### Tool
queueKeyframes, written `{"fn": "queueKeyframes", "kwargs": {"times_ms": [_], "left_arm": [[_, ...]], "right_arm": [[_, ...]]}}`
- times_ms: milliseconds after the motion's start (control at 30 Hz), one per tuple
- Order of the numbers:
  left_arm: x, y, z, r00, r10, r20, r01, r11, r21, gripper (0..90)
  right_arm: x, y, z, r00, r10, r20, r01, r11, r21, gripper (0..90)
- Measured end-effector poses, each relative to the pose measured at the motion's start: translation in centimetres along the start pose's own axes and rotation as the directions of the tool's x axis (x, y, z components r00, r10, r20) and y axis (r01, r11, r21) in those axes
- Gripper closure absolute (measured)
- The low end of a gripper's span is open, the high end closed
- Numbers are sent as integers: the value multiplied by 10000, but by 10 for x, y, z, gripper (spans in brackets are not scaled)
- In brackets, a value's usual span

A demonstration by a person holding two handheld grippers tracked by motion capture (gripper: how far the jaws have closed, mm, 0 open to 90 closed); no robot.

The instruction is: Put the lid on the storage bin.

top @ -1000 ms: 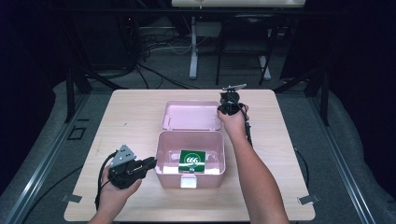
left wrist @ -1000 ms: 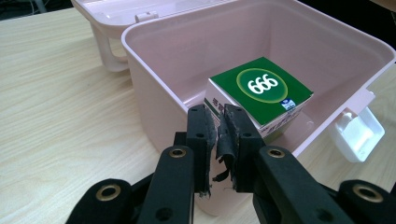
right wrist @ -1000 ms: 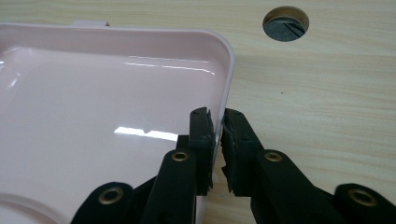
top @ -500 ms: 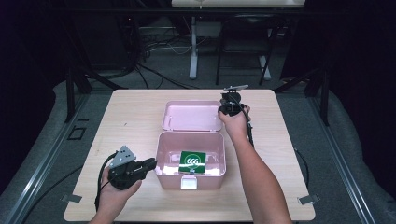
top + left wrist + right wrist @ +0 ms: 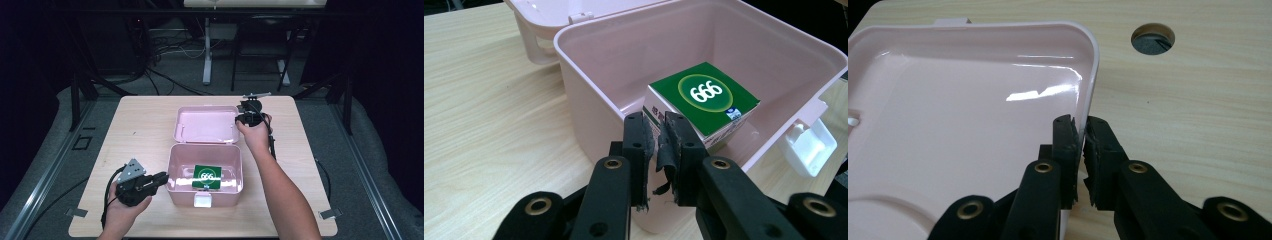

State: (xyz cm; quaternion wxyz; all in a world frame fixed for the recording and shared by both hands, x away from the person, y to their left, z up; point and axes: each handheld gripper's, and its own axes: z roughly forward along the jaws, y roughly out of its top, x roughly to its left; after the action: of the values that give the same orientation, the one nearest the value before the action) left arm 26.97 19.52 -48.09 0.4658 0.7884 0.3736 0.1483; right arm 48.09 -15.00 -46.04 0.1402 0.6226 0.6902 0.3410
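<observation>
Right gripper view shows my right claw (image 5: pixel 1082 135) narrowed onto the side rim of the pink lid (image 5: pixel 963 100), one jaw inside the rim and one outside, the thin edge pinched between the pads. The lid looks like light, stiff, glossy plastic, so I judge it will swing easily but could slide out of worn pads. The rim near the corner is the sensible hold, since the flat middle offers nothing to pinch.

The lid lies thrown back on the table (image 5: pixel 1188 115), inner face up, hinged along the far edge of the box (image 5: pixel 589 95). The box sits near the middle of the table, mouth upward, its long axis running side to side across the high view and its white latch (image 5: pixel 809 145) towards me.

My left claw (image 5: pixel 659 140) is nearly closed on the box's left wall at the rim, steadying it; the empty shell would probably skid on the wood otherwise.

Inside, a green carton (image 5: pixel 704 95) marked 666 rests on the floor of the box, turned corner-on to the walls. Beyond the lid there is a round hole (image 5: pixel 1153 37) in the table
</observation>
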Motion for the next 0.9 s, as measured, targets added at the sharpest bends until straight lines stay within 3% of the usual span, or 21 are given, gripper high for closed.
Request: {"fn": "queueKeyframes", "kwargs": {"times_ms": [500, 900], "left_arm": [[0, 0, 1, 10000, -14, -42, 14, 10000, -54, 802], [0, 0, 1, 10000, -39, -60, 38, 10000, -71, 801]], "right_arm": [[8, 3, -28, 9987, -512, 29, 512, 9949, -873, 856], [12, -1, -46, 9952, -976, 33, 968, 9824, -1598, 863]]}}
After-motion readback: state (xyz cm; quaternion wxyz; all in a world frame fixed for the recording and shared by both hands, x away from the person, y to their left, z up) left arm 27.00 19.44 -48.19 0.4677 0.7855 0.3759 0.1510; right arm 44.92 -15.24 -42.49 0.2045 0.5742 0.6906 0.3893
